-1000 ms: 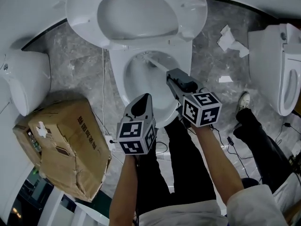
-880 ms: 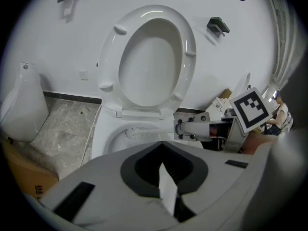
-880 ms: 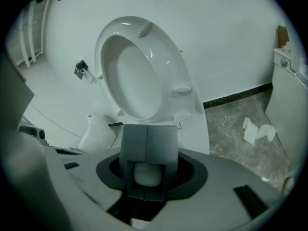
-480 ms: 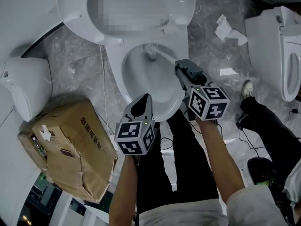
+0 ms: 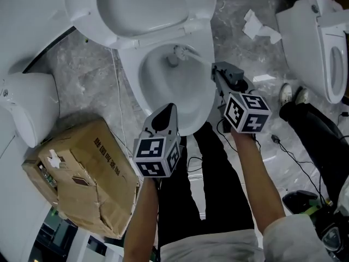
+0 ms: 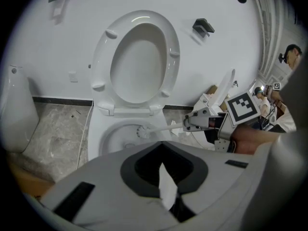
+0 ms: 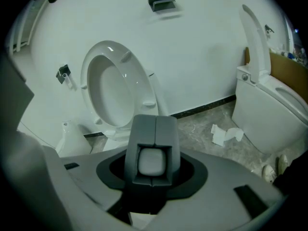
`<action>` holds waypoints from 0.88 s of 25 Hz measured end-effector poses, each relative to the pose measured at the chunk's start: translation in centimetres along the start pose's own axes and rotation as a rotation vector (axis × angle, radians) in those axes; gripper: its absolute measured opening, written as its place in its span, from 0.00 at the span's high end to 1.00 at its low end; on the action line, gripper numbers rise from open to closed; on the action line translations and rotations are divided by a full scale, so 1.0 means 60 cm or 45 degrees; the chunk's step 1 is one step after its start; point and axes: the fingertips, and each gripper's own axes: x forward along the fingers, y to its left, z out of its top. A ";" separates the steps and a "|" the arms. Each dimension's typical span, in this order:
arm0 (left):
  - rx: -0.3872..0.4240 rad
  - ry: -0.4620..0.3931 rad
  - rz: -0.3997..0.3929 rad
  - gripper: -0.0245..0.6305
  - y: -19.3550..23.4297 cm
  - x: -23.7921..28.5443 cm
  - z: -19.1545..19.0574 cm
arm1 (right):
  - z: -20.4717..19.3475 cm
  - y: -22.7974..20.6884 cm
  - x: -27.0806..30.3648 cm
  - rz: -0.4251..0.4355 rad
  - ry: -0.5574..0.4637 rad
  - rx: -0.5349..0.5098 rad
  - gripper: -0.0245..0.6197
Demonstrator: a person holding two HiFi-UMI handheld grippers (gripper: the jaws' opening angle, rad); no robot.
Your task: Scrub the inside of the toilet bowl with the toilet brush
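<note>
The white toilet bowl (image 5: pixel 192 100) stands with its seat (image 5: pixel 150 7) lifted against the wall. A white toilet brush (image 5: pixel 174 55) has its head low in the back of the bowl, and its thin handle runs right to my right gripper (image 5: pixel 216 69), which is shut on it just outside the bowl's right rim. The same brush (image 6: pixel 143 131) and right gripper (image 6: pixel 197 121) appear in the left gripper view. In the right gripper view the handle's end (image 7: pixel 152 161) sits between the closed jaws. My left gripper (image 5: pixel 166 113) hovers over the bowl's front rim, shut and holding nothing.
A torn cardboard box (image 5: pixel 82 173) lies left of my legs, with a white fixture (image 5: pixel 27 105) beyond it. A second toilet (image 5: pixel 322 42) stands at the right, with crumpled paper (image 5: pixel 259 26), cables (image 5: pixel 283 146) and another person's shoes (image 5: pixel 292 94) on the floor.
My right gripper has swung to the right, from over the bowl to outside its right rim, drawing the brush head toward the bowl's back. The left gripper has barely shifted.
</note>
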 end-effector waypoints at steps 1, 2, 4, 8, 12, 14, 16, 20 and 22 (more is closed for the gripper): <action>0.014 0.007 -0.004 0.92 0.001 -0.003 -0.005 | -0.004 -0.003 -0.005 -0.018 -0.003 0.003 0.67; 0.028 0.015 -0.007 0.92 0.002 -0.006 -0.010 | -0.008 -0.006 -0.010 -0.036 -0.004 0.008 0.67; 0.045 0.030 -0.016 0.92 0.006 -0.013 -0.022 | -0.016 -0.013 -0.022 -0.072 -0.004 0.019 0.67; 0.074 0.053 -0.037 0.92 0.018 -0.025 -0.041 | -0.030 -0.025 -0.044 -0.132 -0.012 0.057 0.67; 0.106 0.063 -0.053 0.92 0.037 -0.037 -0.055 | -0.054 -0.033 -0.067 -0.193 -0.049 0.120 0.66; 0.131 0.073 -0.059 0.92 0.046 -0.046 -0.064 | -0.068 -0.032 -0.079 -0.224 -0.062 0.142 0.66; 0.190 0.083 -0.063 0.92 0.052 -0.061 -0.069 | -0.079 -0.028 -0.091 -0.251 -0.070 0.158 0.66; 0.298 0.092 -0.100 0.92 0.059 -0.093 -0.077 | -0.103 -0.029 -0.112 -0.302 -0.095 0.211 0.66; 0.324 0.092 -0.103 0.92 0.070 -0.107 -0.080 | -0.115 -0.026 -0.122 -0.321 -0.102 0.220 0.66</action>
